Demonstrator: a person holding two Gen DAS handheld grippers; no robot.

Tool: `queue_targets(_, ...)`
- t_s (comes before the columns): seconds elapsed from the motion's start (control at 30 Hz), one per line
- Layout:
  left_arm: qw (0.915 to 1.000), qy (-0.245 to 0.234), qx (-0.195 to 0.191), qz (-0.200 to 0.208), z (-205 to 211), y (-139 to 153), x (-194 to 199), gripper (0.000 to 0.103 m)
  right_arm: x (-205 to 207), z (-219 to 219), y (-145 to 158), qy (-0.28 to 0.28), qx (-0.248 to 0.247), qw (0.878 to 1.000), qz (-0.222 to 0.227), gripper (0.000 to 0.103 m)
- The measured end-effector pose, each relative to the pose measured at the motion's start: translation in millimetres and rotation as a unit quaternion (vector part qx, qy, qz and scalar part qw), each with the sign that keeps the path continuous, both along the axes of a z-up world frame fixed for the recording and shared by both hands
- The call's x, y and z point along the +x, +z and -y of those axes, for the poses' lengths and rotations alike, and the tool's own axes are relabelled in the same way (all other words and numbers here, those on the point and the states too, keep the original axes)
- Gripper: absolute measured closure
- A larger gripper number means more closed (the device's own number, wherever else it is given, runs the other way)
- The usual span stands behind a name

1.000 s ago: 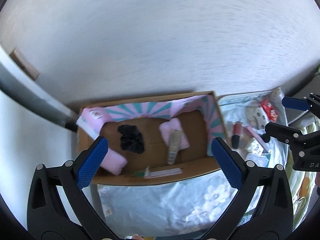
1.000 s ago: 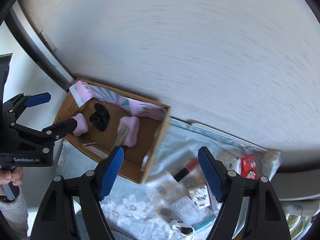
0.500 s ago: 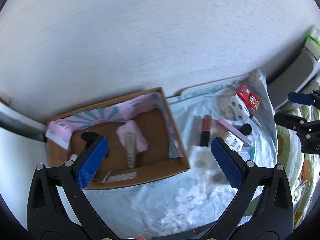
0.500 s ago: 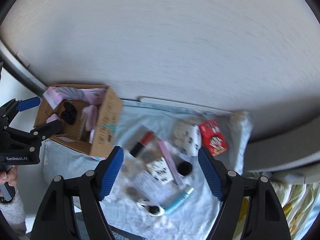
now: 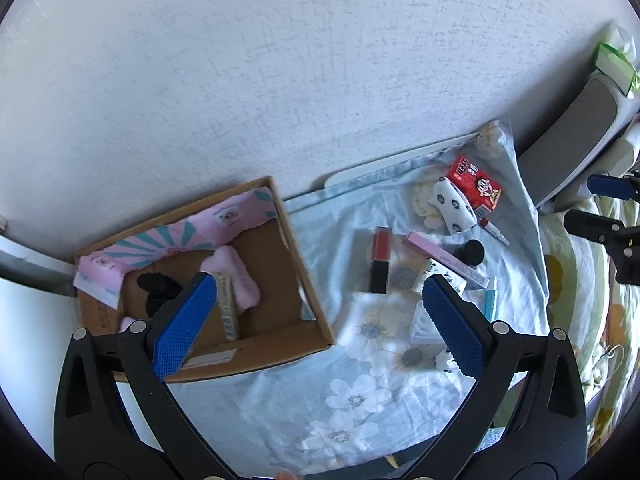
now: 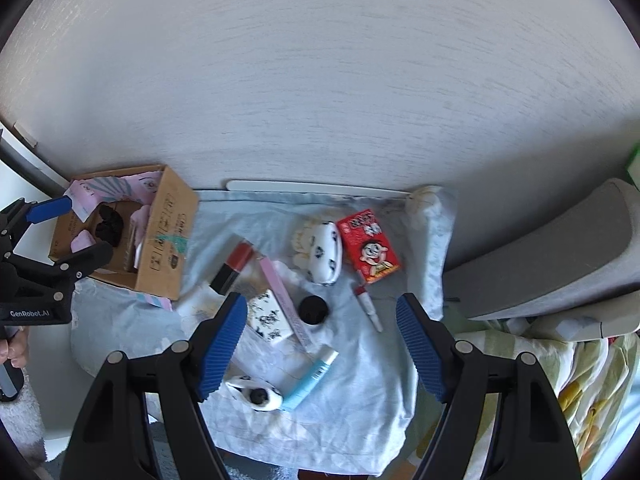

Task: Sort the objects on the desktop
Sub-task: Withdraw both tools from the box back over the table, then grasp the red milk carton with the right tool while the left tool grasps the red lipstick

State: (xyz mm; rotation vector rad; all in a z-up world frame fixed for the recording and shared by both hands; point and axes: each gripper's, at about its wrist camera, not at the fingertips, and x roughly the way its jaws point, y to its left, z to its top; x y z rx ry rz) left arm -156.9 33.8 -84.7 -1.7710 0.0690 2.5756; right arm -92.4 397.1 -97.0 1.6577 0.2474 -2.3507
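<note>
A: Both hands hang above the pale flowered cloth [image 6: 360, 400] on the worktop. The right gripper [image 6: 320, 344] has its jaws spread wide with nothing between them, and the left gripper [image 5: 316, 320] likewise stands wide and empty.

B: The loose things lie crowded mid-cloth. The cardboard box [image 6: 164, 240] sits at the cloth's left end against the back wall, with a few things already in it.

A: The risk, I'd say, is the crowding. The pink tube [image 6: 284, 300] lies touching the patterned white box [image 6: 268, 316], with the black round pot [image 6: 314, 310] just beside. Wide jaws coming down could nudge a neighbour or pinch two at once.

B: And the cloth is soft and wrinkled, so a pad might snag fabric and drag everything.

A: The pink tube's long axis runs diagonally, far end toward the back-left, near end toward the front-right. The red-and-black lipstick [image 6: 232, 266] slants the other way, red end toward the back wall.

B: The blue-capped tube [image 6: 312, 380] lies near the front edge, also diagonal. Whether it would roll, I can't tell.
</note>
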Motion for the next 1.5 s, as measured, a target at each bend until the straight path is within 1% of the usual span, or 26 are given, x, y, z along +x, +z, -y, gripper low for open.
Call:
queue_targets(0.13, 0.9999, 0.002, 0.012, -0.001, -10.3, -11.3, 0.3, 0.0, -5.5, -16.9, -7.4, 0.0, -0.001, 1.0, 0.012, 0.03)
queue_targets(0.27, 0.9998, -0.012, 0.003, 0.014, -32.3, -32.4, -4.6, 0.0, -14.0, -26.7, -22.2, 0.008, -0.002, 1.0, 0.028, 0.03)
queue_targets(0.4, 0.9992, -0.021, -0.002, 0.032, -50.5, -56.3, -10.7, 0.002, -24.3, -31.6, -42.2, 0.024, 0.007, 0.999, 0.042, 0.03)
queue_targets(0.43, 0.9991, -0.025, -0.008, 0.033, -54.6, -61.6, -11.7, 0.002, -27.8, -32.4, -47.2, 0.029, 0.011, 0.999, 0.044, 0.03)
queue_targets(0.57, 0.9969, -0.034, -0.055, 0.045, -65.0, -87.2, -16.9, 0.004, -43.8, -33.8, -65.3, 0.056, 0.026, 0.997, 0.051, 0.03)
queue_targets(0.73, 0.9954, -0.025, -0.065, 0.066, -61.0, -114.6, -31.0, 0.006, -67.5, -25.2, -92.0, 0.106, 0.055, 0.991, 0.06, 0.03)
queue_targets(0.77, 0.9948, -0.03, -0.08, 0.055, -65.1, -116.2, -33.1, 0.006, -71.8, -22.0, -98.7, 0.118, 0.063, 0.989, 0.06, 0.03)
queue_targets(0.8, 0.9941, -0.034, -0.087, 0.055, -68.5, -119.6, -35.5, 0.006, -76.6, -18.4, -106.9, 0.128, 0.072, 0.987, 0.061, 0.03)
queue_targets(0.87, 0.9927, -0.034, -0.095, 0.065, -72.4, -127.9, -40.7, 0.007, -84.0, -12.9, -121.2, 0.144, 0.083, 0.984, 0.066, 0.031)
queue_targets(0.93, 0.9923, -0.029, -0.1, 0.067, -73.7, -134.1, -44.6, 0.009, -89.5, -8.2, -133.5, 0.159, 0.096, 0.98, 0.068, 0.035)
queue_targets(1.0, 0.9917, -0.025, -0.105, 0.07, -74.1, -140.8, -47.9, 0.01, -93.7, -5.6, -142.1, 0.17, 0.11, 0.977, 0.064, 0.035)
queue_targets(1.13, 0.9892, -0.037, -0.122, 0.072, -78.9, -153.5, -54.9, 0.017, -99.6, -4.2, -151.7, 0.187, 0.107, 0.974, 0.07, 0.036)
queue_targets(1.23, 0.9869, -0.045, -0.142, 0.062, -83.8, -158.7, -59.4, 0.018, -103.6, -2.7, -158.3, 0.198, 0.108, 0.972, 0.073, 0.036)
queue_targets(1.3, 0.9868, -0.052, -0.142, 0.057, -86.2, -161.1, -61.7, 0.019, -106.2, -2.1, -163.3, 0.206, 0.108, 0.97, 0.075, 0.038)
queue_targets(1.5, 0.9874, -0.062, -0.126, 0.073, -91.4, -178.1, -61.7, 0.025, -109.5, -2.0, -172.1, 0.222, 0.106, 0.966, 0.079, 0.04)
